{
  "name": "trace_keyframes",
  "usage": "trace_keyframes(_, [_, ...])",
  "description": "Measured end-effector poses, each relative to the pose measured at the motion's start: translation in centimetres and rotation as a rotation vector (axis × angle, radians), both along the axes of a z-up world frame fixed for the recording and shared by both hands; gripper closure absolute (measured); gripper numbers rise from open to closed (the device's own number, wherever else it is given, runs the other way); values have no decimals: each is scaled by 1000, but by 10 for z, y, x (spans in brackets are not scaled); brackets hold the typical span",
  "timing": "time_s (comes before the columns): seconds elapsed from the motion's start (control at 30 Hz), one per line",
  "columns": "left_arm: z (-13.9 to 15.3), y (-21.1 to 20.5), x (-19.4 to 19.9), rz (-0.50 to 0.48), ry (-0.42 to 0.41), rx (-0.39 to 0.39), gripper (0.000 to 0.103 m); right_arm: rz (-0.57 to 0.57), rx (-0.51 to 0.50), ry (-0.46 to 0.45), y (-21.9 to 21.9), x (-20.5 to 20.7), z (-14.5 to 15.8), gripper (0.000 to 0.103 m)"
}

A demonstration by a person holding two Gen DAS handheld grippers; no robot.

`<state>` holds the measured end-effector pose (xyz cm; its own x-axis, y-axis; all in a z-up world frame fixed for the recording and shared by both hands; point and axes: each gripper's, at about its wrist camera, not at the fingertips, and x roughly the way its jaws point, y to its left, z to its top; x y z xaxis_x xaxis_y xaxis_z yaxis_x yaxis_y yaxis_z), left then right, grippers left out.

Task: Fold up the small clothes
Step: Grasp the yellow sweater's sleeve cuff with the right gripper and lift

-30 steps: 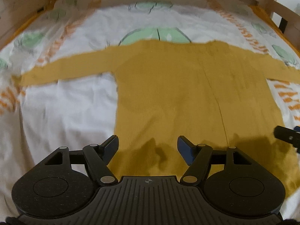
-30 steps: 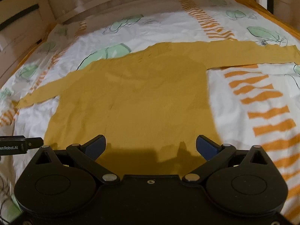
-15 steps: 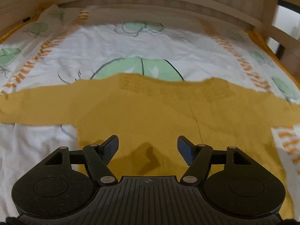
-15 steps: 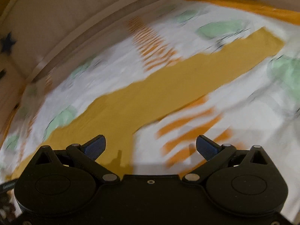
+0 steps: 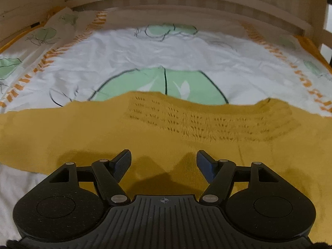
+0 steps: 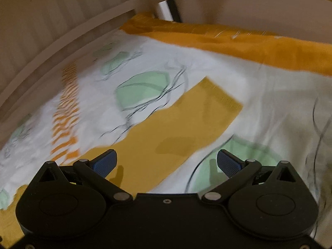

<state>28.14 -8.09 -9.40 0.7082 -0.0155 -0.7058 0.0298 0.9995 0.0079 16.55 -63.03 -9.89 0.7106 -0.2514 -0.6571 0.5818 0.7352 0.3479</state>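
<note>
A mustard-yellow knit sweater (image 5: 145,137) lies flat on a white bedsheet, its neckline with a pierced pattern (image 5: 207,122) toward the far side. My left gripper (image 5: 164,161) is open and empty, low over the sweater's upper body just short of the neckline. In the right wrist view the sweater's right sleeve (image 6: 176,132) stretches away to its cuff (image 6: 220,99). My right gripper (image 6: 167,161) is open and empty, hovering over the sleeve, with its left finger above the cloth and its right finger above the sheet.
The bedsheet (image 5: 145,49) is white with green leaf prints and orange stripes. A wooden bed rail (image 5: 186,2) runs along the far side. An orange blanket edge (image 6: 249,43) lies by the rail in the right wrist view.
My left gripper has moved forward from the sweater's hem up toward the neckline. My right gripper has swung right, from the body out along the right sleeve toward the cuff. Both stayed open.
</note>
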Motion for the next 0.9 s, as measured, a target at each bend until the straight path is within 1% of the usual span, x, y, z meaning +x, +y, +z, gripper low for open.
trace_keyframes(0.03, [-7, -2, 2, -4, 8, 6, 35, -5, 0, -5, -8, 3, -2, 0])
trace_keyframes(0.07, [-11, -3, 2, -3, -1, 10, 34, -13, 0, -10, -16, 7, -4, 0])
trace_keyframes(0.13, [-16, -6, -4, -1, -55, 25, 29, -39, -16, -17, -28, 10, -6, 0])
trace_keyframes(0.23, [-21, -9, -11, 3, -96, 43, 27, -53, -74, -10, -42, 16, -8, 0])
trace_keyframes(0.33, [-21, -10, -12, 10, -107, 47, 24, -31, -127, -5, -56, 23, -8, 0])
trace_keyframes(0.37, [-22, -11, -11, 16, -106, 50, 22, -23, -130, 4, -61, 26, -10, 0])
trace_keyframes(0.4, [-22, -11, -11, 26, -105, 55, 18, -17, -124, 18, -64, 30, -12, 0])
trace_keyframes(0.5, [-24, -12, -10, 34, -105, 55, 17, 0, -92, 44, -73, 37, -21, 0])
trace_keyframes(0.57, [-24, -12, -10, 36, -105, 55, 16, 30, -119, 65, -70, 42, -25, 0])
trace_keyframes(0.67, [-25, -12, -9, 38, -105, 57, 15, 69, -176, 142, -62, 50, -27, 0])
trace_keyframes(0.7, [-25, -12, -9, 41, -106, 58, 14, 71, -187, 159, -59, 52, -27, 4])
trace_keyframes(0.73, [-26, -12, -8, 44, -104, 58, 12, 67, -198, 173, -57, 54, -27, 16])
trace_keyframes(0.77, [-26, -11, -7, 49, -101, 56, 11, 61, -217, 193, -55, 55, -26, 23])
trace_keyframes(0.8, [-26, -10, -7, 51, -99, 52, 11, 59, -229, 207, -53, 55, -25, 38])
trace_keyframes(0.83, [-27, -10, -6, 53, -98, 48, 10, 66, -229, 214, -53, 54, -22, 56])
trace_keyframes(0.87, [-27, -10, -7, 53, -99, 48, 10, 69, -209, 214, -55, 52, -20, 70])
trace_keyframes(0.9, [-27, -10, -7, 53, -99, 49, 10, 73, -166, 204, -58, 49, -17, 83])
